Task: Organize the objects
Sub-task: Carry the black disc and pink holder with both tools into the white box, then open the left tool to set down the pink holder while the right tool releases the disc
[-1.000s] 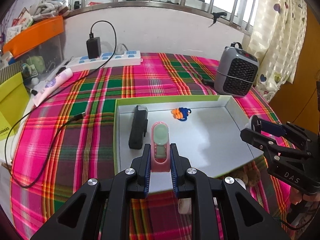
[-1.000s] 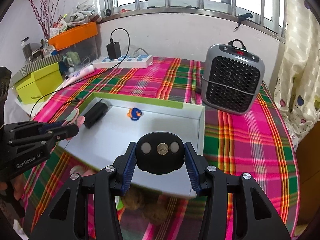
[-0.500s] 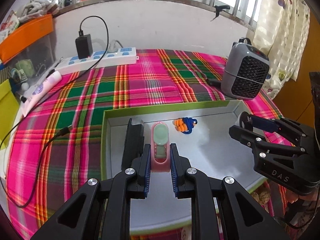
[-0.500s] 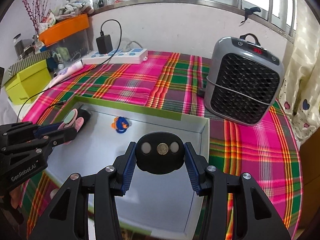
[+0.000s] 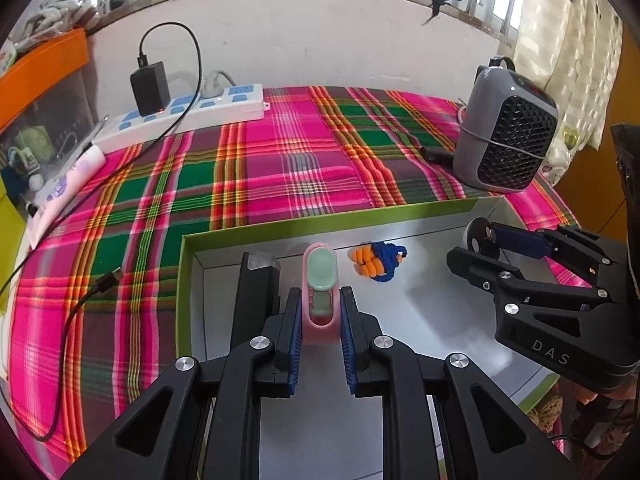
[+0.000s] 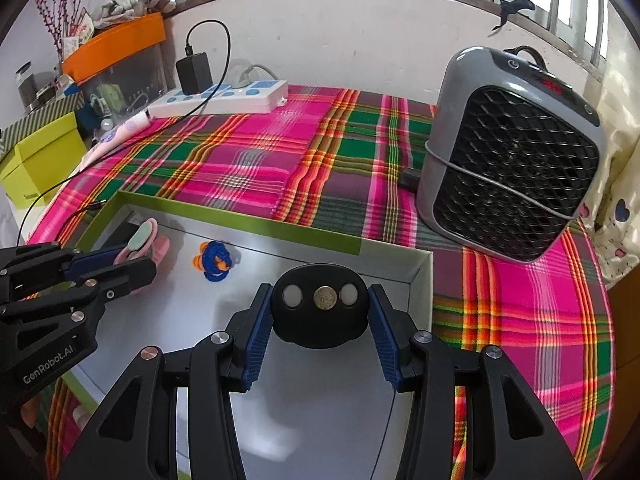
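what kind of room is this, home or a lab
Most likely a lived-in room at home: a plaid tablecloth, a small space heater, a loaded power strip under a barred window and patterned curtains.

The left gripper (image 5: 319, 322) squeezes a pink gadget (image 5: 320, 292) with a pale green top over a green-edged box (image 5: 186, 280), next to a black bar (image 5: 256, 300) and an orange and blue bundle (image 5: 376, 264), while the right gripper (image 5: 476, 246) holds something round on the right.
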